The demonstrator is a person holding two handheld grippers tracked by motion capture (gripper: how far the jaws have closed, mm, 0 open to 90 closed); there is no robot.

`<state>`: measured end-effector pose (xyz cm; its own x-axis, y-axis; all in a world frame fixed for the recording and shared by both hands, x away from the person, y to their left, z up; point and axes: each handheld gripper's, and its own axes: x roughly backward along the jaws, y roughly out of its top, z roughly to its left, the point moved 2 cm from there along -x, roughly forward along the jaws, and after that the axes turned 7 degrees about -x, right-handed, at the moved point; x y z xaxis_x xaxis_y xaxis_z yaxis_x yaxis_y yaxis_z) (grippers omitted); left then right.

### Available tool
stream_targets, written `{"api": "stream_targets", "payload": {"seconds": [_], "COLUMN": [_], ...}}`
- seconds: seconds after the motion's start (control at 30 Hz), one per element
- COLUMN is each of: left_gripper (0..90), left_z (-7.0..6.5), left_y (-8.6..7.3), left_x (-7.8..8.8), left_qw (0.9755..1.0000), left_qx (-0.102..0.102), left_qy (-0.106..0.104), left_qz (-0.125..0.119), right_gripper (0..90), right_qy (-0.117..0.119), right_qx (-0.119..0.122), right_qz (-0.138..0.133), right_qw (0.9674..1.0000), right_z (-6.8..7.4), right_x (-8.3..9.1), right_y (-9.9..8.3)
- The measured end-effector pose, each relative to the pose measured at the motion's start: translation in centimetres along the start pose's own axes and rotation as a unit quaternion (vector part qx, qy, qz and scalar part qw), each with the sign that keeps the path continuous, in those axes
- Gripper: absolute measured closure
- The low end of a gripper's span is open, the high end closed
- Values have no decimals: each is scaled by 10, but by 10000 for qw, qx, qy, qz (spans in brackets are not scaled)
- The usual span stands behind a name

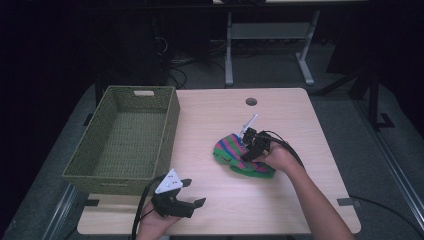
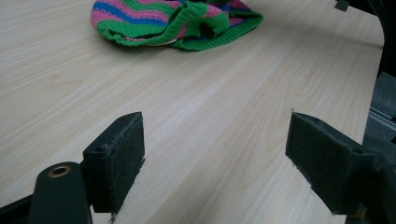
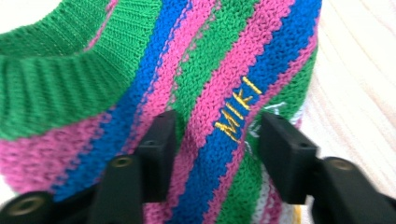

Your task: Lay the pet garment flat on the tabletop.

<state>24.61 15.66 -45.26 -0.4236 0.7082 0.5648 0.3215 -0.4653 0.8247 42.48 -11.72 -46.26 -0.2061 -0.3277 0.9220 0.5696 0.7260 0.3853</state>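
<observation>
The knitted garment point(image 1: 239, 155) is striped in green, pink and blue, with a ribbed green hem and yellow stitched lettering "MIKI" point(image 3: 238, 108); it lies crumpled on the wooden table point(image 1: 300, 210), right of centre, well apart from every edge; the right gripper point(image 1: 248, 151) rests on it, its 2 jaws half-closed and pressing into the knit, a fold of fabric bunched between them; the left gripper point(image 1: 192, 192) hovers at the near edge, jaws wide with nothing between them; bare table lies between the garment and the woven green basket point(image 1: 167, 131); the basket stands at the left edge, empty.
</observation>
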Motion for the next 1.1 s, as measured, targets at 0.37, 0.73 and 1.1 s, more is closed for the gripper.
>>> {"api": "stream_targets", "payload": {"seconds": [0.37, 0.73, 1.1], "left_gripper": [193, 193, 193], "left_z": [3, 4, 3], "left_y": [-1, -2, -1], "left_x": [1, 2, 2], "left_qw": [10000, 10000, 10000], "left_qx": [63, 46, 65], "left_qy": [-18, 16, 21], "left_qz": [-11, -20, -69], "right_gripper": [733, 755, 756], "right_qy": [-68, 199, 372], "right_qx": [-198, -547, -814], "right_qz": [-41, -181, -406], "right_qw": [9998, 9981, 9952], "right_z": [-8, -18, -28], "right_x": [2, 8, 27], "right_y": [2, 0, -8]}}
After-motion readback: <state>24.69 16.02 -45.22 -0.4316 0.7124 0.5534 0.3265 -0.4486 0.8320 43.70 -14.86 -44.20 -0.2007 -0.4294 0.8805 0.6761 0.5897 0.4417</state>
